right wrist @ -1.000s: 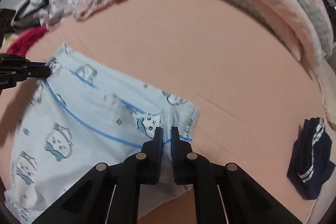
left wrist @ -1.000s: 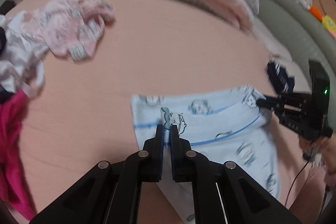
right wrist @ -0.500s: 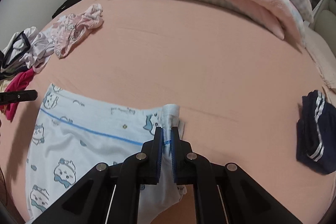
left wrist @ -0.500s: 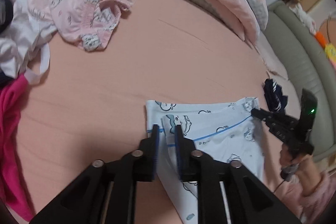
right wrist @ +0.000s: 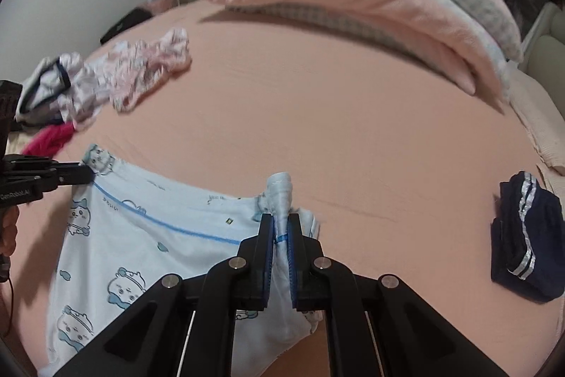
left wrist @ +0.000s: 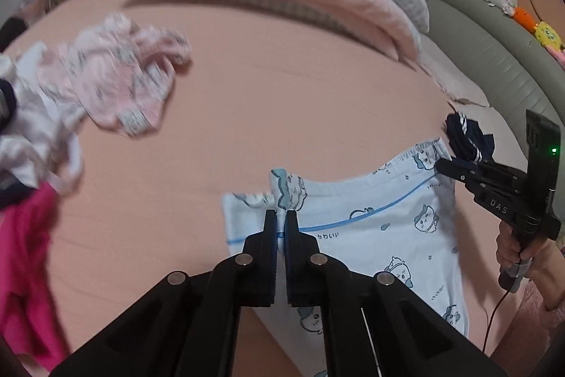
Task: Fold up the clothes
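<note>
From my left wrist cam, my left gripper (left wrist: 281, 218) has just clamped shut on the top hem of the light blue printed garment (left wrist: 381, 228), which is stretched over to my right gripper (left wrist: 441, 166) by the navy folded piece (left wrist: 468, 138), with plenty of bare pink bed (left wrist: 282, 101) ahead. Over on the right wrist cam, my right gripper (right wrist: 280, 225) is pinched tight on a bunched-up corner of the same hem, the left gripper (right wrist: 88, 174) holds the far corner, and the pink crumpled clothes (right wrist: 148, 69) sit well off to the side.
</note>
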